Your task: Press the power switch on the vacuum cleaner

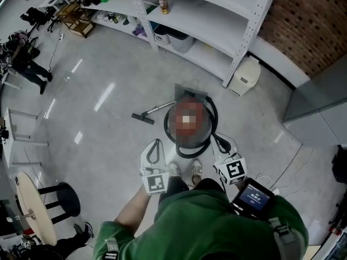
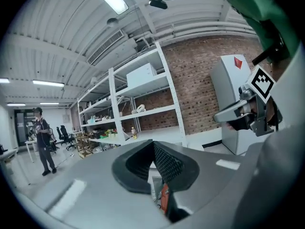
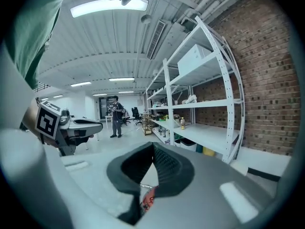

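The vacuum cleaner (image 1: 201,106) is a round dark red canister on the floor just ahead of the person's feet. A black hose (image 1: 212,124) loops around it, and its wand ends in a floor nozzle (image 1: 142,117). A mosaic patch covers its top, so I see no power switch. My left gripper (image 1: 156,143) hangs shut and empty near the canister's left front. My right gripper (image 1: 220,141) hangs shut and empty at its right front. Neither touches the canister. In their own views the left gripper (image 2: 153,145) and right gripper (image 3: 153,147) point level across the room, tips together.
White shelving (image 1: 217,15) with bottles and boxes runs along the far wall, with a white bin (image 1: 244,75) beside its post. A grey cabinet (image 1: 320,104) stands at right. A black stool (image 1: 65,197) and round table (image 1: 36,207) are at left. A person (image 1: 27,64) stands far left.
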`<state>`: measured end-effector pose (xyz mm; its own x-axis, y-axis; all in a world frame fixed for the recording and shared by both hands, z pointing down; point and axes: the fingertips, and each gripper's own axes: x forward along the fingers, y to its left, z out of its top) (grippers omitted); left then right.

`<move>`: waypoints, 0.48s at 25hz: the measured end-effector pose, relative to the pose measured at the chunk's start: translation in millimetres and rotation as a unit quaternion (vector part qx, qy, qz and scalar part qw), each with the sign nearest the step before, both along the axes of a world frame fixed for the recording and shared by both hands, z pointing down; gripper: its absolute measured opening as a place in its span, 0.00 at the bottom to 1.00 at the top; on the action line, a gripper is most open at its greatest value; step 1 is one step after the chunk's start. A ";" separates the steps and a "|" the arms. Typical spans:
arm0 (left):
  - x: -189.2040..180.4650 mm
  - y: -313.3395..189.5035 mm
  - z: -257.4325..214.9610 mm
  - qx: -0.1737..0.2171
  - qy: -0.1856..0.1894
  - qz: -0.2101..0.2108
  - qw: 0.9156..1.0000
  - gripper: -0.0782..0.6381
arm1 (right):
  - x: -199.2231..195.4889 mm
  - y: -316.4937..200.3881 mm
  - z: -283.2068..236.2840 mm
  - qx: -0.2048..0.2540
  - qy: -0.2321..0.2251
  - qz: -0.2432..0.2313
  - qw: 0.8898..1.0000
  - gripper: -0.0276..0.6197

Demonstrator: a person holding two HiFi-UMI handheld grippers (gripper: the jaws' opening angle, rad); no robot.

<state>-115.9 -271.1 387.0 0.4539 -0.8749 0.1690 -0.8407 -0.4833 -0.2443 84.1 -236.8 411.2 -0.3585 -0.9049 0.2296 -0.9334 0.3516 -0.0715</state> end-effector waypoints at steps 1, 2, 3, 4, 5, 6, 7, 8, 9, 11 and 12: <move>-0.7 4.2 -3.1 0.000 0.003 0.002 1.000 0.12 | -3.3 3.5 -3.6 0.004 -0.001 0.000 1.000 0.05; -1.8 8.5 -5.0 -0.002 0.007 0.003 1.000 0.12 | -6.7 7.4 -6.9 0.008 -0.002 0.000 1.000 0.05; -3.1 12.8 -6.3 -0.005 0.010 0.005 1.000 0.12 | -10.1 11.4 -10.3 0.010 -0.002 0.001 1.000 0.05; -4.7 17.2 -7.8 -0.007 0.015 0.008 1.000 0.12 | -13.8 15.4 -13.6 0.012 -0.003 0.003 1.000 0.05; -6.3 21.6 -9.9 -0.008 0.020 0.011 1.000 0.12 | -17.8 19.4 -16.9 0.013 -0.003 0.005 1.000 0.05; -7.8 26.0 -12.2 -0.008 0.025 0.016 1.000 0.12 | -21.9 23.2 -20.1 0.014 -0.002 0.007 1.000 0.05; -9.1 30.2 -14.4 -0.007 0.027 0.022 0.999 0.12 | -25.9 26.8 -22.7 0.016 -0.001 0.008 1.000 0.05; -10.5 34.4 -16.1 -0.007 0.029 0.029 0.999 0.12 | -30.0 30.3 -24.8 0.017 0.001 0.011 1.000 0.05; -12.7 39.1 -17.2 -0.007 0.032 0.036 0.999 0.12 | -34.7 34.3 -26.8 0.018 0.003 0.014 1.000 0.05; -22.6 52.7 -17.4 -0.004 0.044 0.050 0.998 0.12 | -49.7 47.5 -31.7 0.020 0.009 0.021 1.000 0.05; -31.7 63.3 -16.6 -0.002 0.051 0.057 0.997 0.12 | -61.1 58.7 -34.5 0.023 0.013 0.026 0.999 0.05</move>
